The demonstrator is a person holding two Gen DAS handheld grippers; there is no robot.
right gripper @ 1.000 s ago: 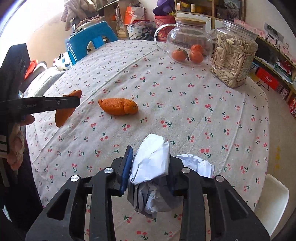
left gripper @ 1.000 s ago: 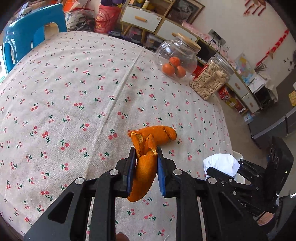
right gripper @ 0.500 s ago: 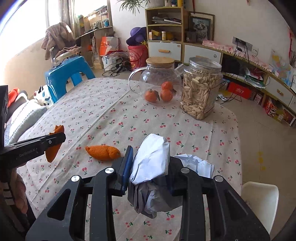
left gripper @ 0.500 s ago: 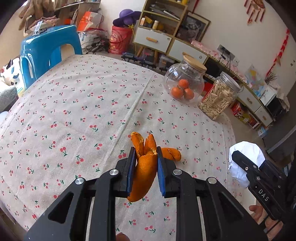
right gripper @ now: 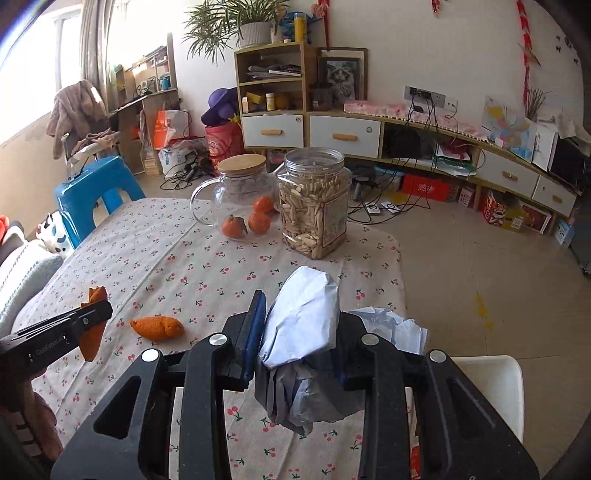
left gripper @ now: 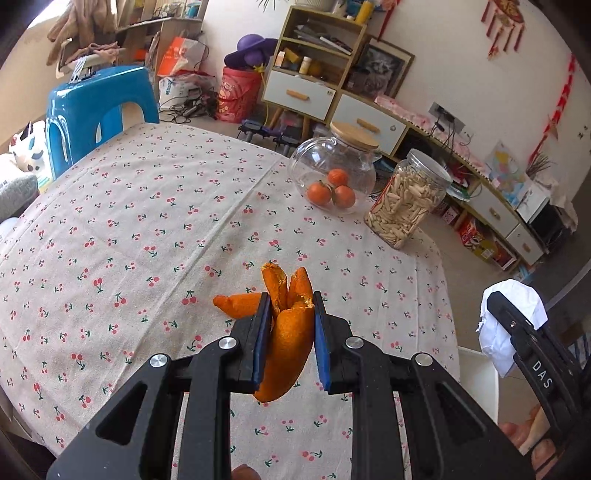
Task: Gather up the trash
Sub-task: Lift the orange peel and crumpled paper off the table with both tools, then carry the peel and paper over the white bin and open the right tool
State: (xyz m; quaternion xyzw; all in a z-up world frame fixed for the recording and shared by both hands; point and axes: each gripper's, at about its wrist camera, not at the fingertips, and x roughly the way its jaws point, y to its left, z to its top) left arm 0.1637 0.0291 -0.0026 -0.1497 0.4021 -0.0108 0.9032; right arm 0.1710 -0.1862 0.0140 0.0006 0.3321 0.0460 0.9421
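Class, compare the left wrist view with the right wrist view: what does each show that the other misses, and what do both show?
Only the left wrist view shows the left gripper from behind, jaws shut on a curled orange peel.

Only the right wrist view shows the right gripper from behind, gripping crumpled white paper, another crumpled paper lying behind it, and a potted green plant on the shelf.

Both show the loose orange peel on the cherry-print tablecloth, the glass teapot of oranges, the clear seed jar and the blue plastic stool.

Clamped between right gripper (right gripper: 297, 334) blue pads: crumpled white paper wad (right gripper: 301, 321). Left of wad, on cherry-print tablecloth (right gripper: 207, 266): loose orange peel piece (right gripper: 157, 327). Farther left, left gripper (right gripper: 88, 319) pinching another curled orange peel (right gripper: 92, 334).
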